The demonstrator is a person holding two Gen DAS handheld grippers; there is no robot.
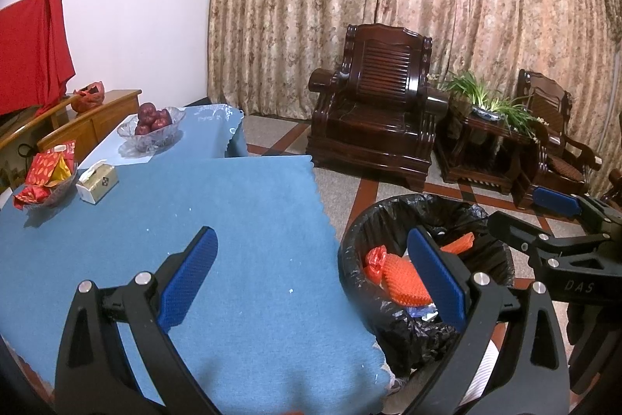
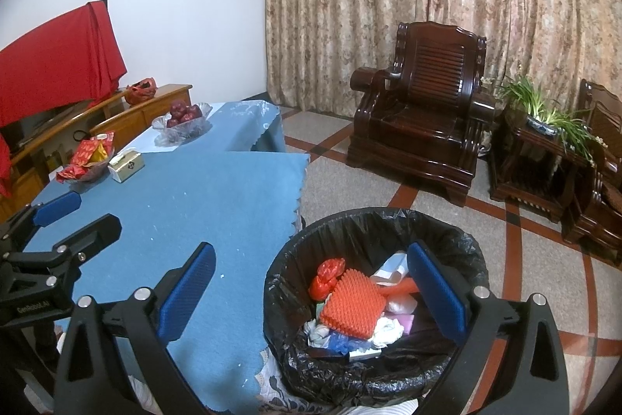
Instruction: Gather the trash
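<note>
A bin with a black liner [image 1: 365,220] [image 2: 350,220] stands on the floor at the table's right edge. Inside it lie an orange foam net [image 1: 404,279] [image 2: 353,306], a red plastic bag [image 1: 375,259] [image 2: 326,277] and crumpled white paper. My left gripper [image 1: 313,279] [image 2: 74,216] is open and empty, its fingers straddling the edge of the blue tablecloth [image 1: 233,220] [image 2: 202,189] and the bin. My right gripper [image 2: 313,292] [image 1: 536,216] is open and empty too, hovering just above the bin. Only tiny white crumbs dot the cloth near me.
At the table's far left sit a bowl of red snack packets [image 1: 46,177] [image 2: 89,158], a tissue box [image 1: 97,181] [image 2: 126,164] and a glass fruit bowl [image 1: 151,123] [image 2: 182,119]. A dark wooden armchair [image 1: 381,119] [image 2: 423,127] and a potted plant [image 1: 490,104] [image 2: 544,111] stand beyond.
</note>
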